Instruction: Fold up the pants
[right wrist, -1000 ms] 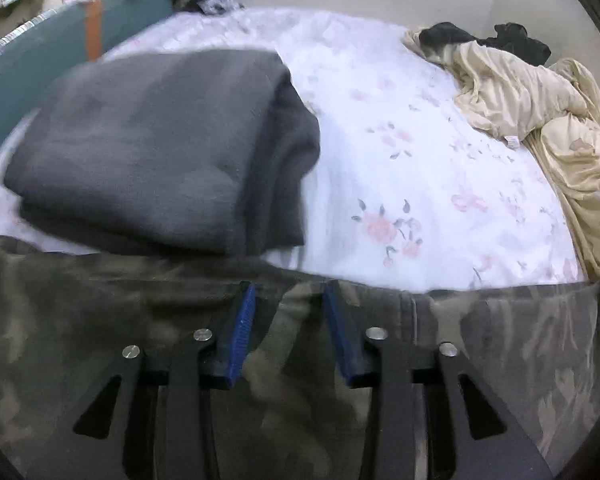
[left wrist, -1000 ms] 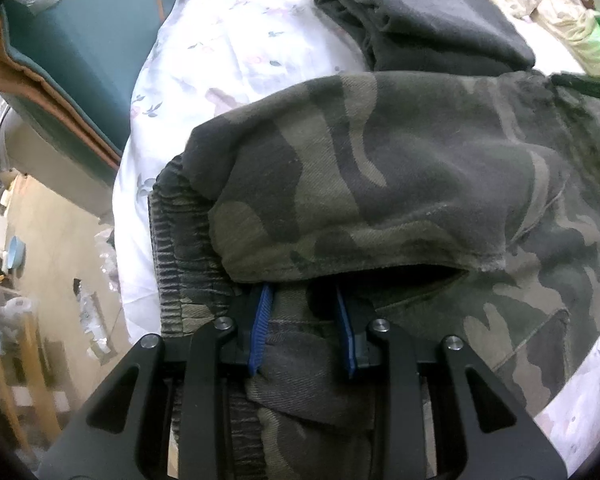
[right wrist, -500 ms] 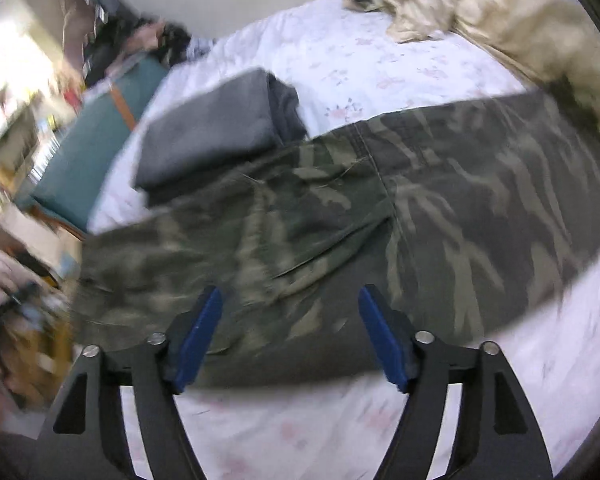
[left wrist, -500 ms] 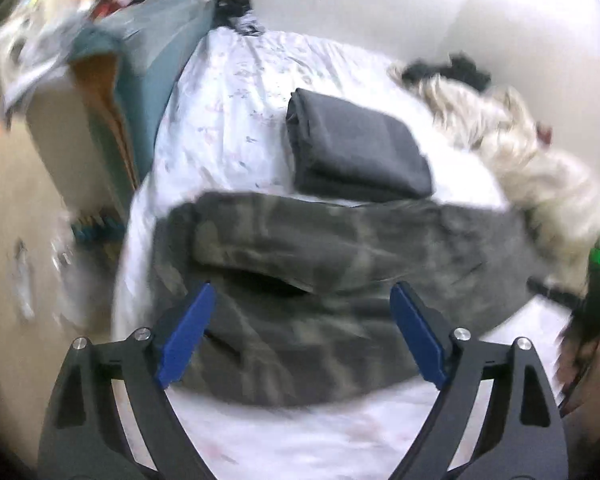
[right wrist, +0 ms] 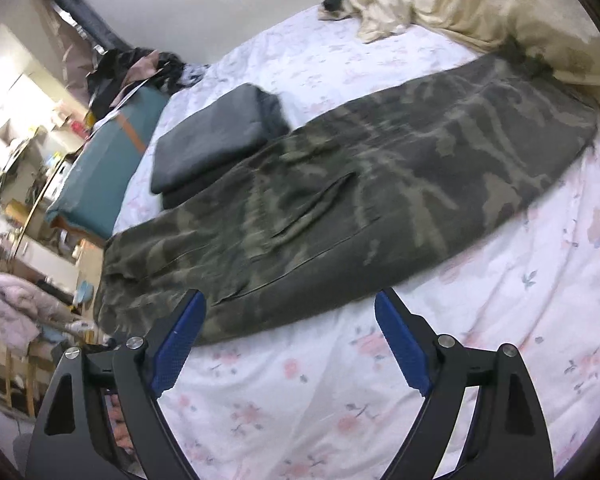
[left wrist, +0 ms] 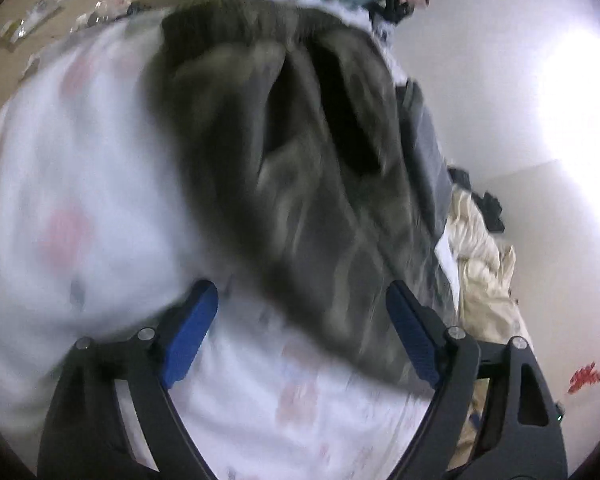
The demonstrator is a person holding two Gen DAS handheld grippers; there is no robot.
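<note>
The camouflage pants (right wrist: 360, 200) lie flat in a long strip across the flowered bed sheet (right wrist: 340, 400), legs stacked one on the other. My right gripper (right wrist: 290, 298) hovers over the sheet just short of their near edge, its jaws opening with only sheet between them. The left wrist view is blurred and rolled: the pants (left wrist: 300, 160) run away from my left gripper (left wrist: 300, 292). Its jaws stand wide and are closing a little. The pants' near end shows between the blue fingers (left wrist: 188, 332), and the pads press on nothing.
A folded dark grey garment (right wrist: 220, 136) rests on the sheet just beyond the pants. A crumpled cream blanket (right wrist: 480, 4) fills the far right of the bed. A teal piece of furniture (right wrist: 108, 160) stands along the bed's left side, with room clutter past it.
Both grippers let go of the camouflage fabric, opened wide and drew back from it. The left wrist view rolled hard and now looks along the pants.
</note>
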